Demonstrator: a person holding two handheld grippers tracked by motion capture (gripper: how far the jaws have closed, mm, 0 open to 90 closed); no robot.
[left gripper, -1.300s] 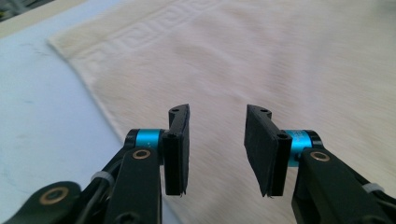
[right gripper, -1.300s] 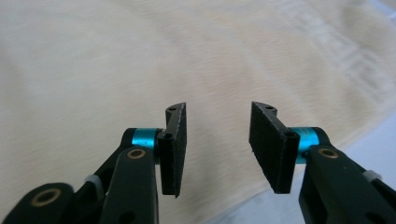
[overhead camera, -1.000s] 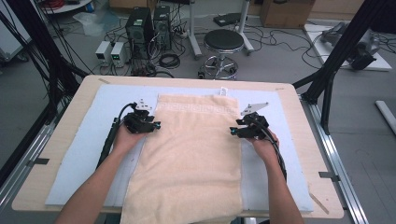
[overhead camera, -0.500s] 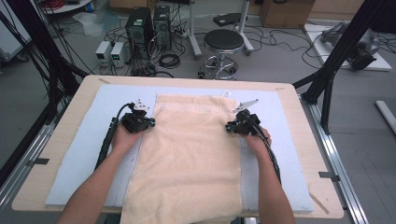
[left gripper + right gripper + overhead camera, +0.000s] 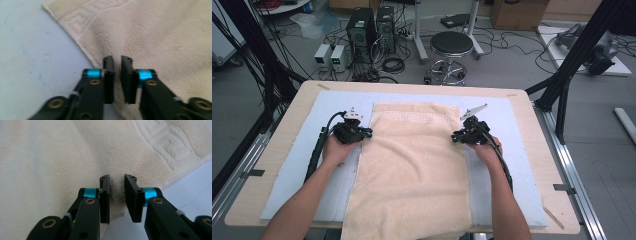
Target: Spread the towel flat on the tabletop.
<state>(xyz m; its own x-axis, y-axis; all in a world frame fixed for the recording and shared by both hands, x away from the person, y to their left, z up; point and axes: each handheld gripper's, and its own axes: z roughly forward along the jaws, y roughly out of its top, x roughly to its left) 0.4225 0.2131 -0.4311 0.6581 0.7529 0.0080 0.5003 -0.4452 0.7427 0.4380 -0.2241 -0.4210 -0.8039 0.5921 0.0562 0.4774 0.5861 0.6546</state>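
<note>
A cream towel point(image 5: 412, 165) lies flat on the light blue mat point(image 5: 297, 165), and its near end hangs over the table's front. My left gripper point(image 5: 368, 133) is at the towel's left edge, level with my right gripper point(image 5: 455, 136) at the right edge. In the left gripper view, the jaws point(image 5: 117, 60) stand a narrow gap apart with the towel's edge point(image 5: 82, 37) bunched between them. The right gripper point(image 5: 117, 178) likewise pinches a fold of towel point(image 5: 50, 157). Both pairs of jaws have just been opening slightly, with the cloth still between them.
The wooden table point(image 5: 272, 150) carries the mat. Beyond its far edge stand a black stool point(image 5: 452, 45), computer towers point(image 5: 372, 25) and loose cables on the floor. Black frame posts rise at both sides of the table.
The right gripper has edged inward onto the towel's right edge. The left hand has shifted a little along the left edge. The towel lies as before.
</note>
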